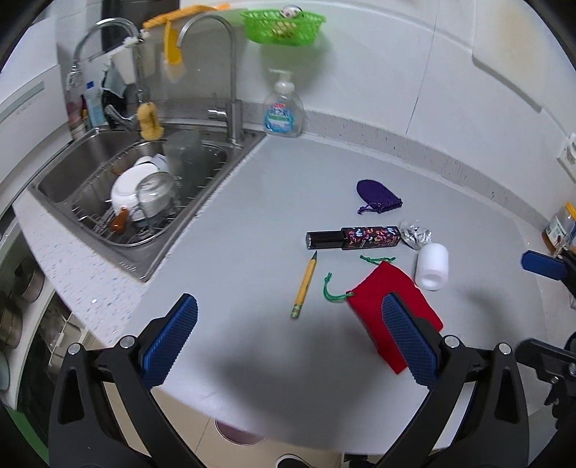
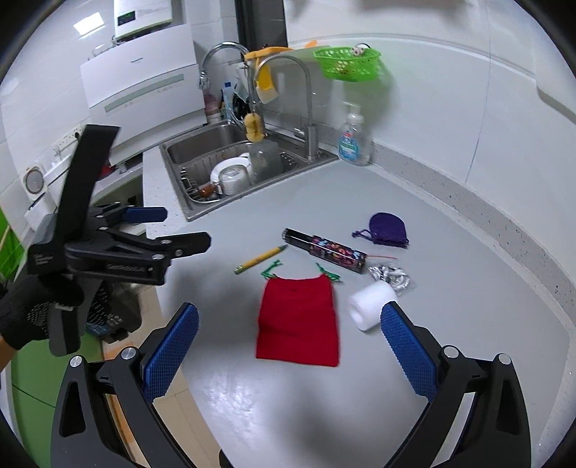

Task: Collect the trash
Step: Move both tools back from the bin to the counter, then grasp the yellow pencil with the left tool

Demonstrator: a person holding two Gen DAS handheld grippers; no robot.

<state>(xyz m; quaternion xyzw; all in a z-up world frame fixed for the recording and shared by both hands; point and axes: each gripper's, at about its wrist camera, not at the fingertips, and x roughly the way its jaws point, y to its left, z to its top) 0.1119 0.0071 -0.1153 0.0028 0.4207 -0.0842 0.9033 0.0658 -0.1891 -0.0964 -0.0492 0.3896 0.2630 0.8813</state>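
Nearest my left camera, my left gripper (image 1: 288, 336) hangs over the front edge of the grey countertop (image 1: 252, 216) with its blue-padded fingers (image 1: 169, 342) spread wide and nothing between them. At far left sits the steel sink (image 1: 144, 187), with white dishes and a glass jar (image 1: 156, 192) in a wire rack. Behind its corner stands a clear soap dispenser (image 1: 282, 108), and a green basket (image 1: 282, 25) hangs on the wall above.

Moving right across the counter, a yellow pencil (image 1: 305, 286) lies at a slant, tip pointing away from me. Beyond it a black tube with a coloured butterfly print (image 1: 354, 237) lies crosswise. Further back is a purple drawstring pouch (image 1: 376, 197). A red drawstring pouch (image 1: 381, 288) with green cord lies flat, partly hidden behind my right-hand finger. The trash sits at the right of the group: a crumpled silver foil wrapper (image 1: 415, 234) touching the tube's end, and just beside it a white foam cylinder (image 1: 432, 266) on its side.

In the right camera, my right gripper (image 2: 288, 336) is likewise spread and empty, low over the counter, with the red pouch between its fingers and the foam cylinder just behind the right finger. A black-gloved hand (image 2: 32, 313) holds the left gripper at the left of that view.
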